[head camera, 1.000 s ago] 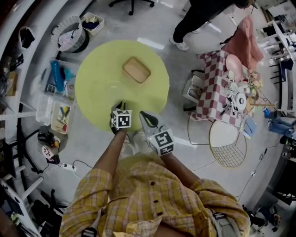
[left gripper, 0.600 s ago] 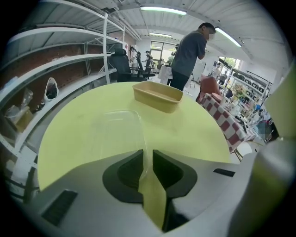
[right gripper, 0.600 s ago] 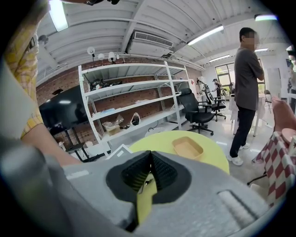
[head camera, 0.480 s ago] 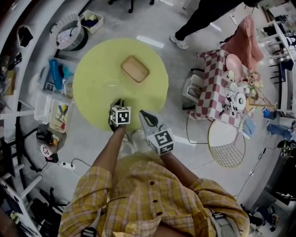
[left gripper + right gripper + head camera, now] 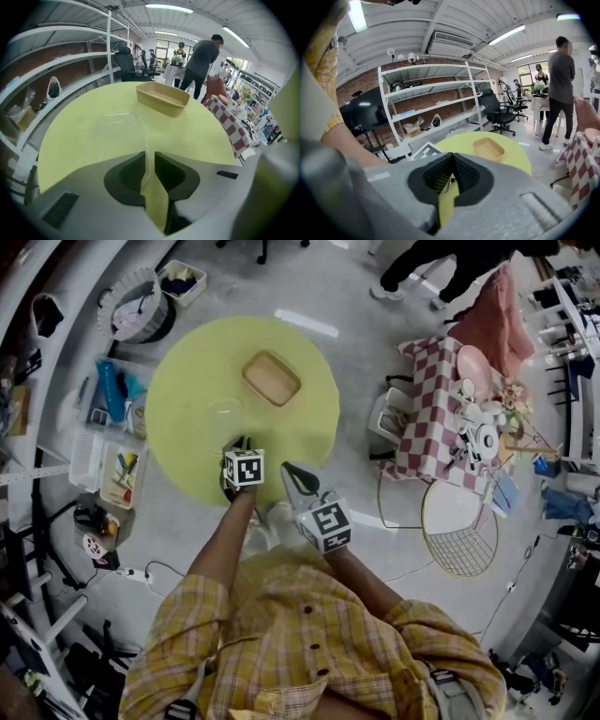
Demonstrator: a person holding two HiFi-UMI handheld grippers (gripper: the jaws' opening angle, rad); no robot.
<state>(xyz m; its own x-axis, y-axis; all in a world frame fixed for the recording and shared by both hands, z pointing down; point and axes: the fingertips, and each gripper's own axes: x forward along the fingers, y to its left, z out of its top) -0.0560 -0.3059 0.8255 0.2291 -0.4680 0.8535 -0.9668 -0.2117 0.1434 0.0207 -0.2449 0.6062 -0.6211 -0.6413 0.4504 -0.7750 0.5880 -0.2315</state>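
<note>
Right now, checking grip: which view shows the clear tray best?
Left gripper view: the clear tray lies close, its rim between the left gripper's jaws. Head view gives a faint outline; right gripper view doesn't show it.

HEAD VIEW: high overhead, facing steeply down on round yellow table (image 5: 187, 381) | LEFT GRIPPER VIEW: low at table edge, close on clear container (image 5: 117, 133), facing across to tan tray (image 5: 162, 99) | RIGHT GRIPPER VIEW: off the table, farther back, facing level toward shelving (image 5: 436, 101) | SHARED: table and tray in all three views.
</note>
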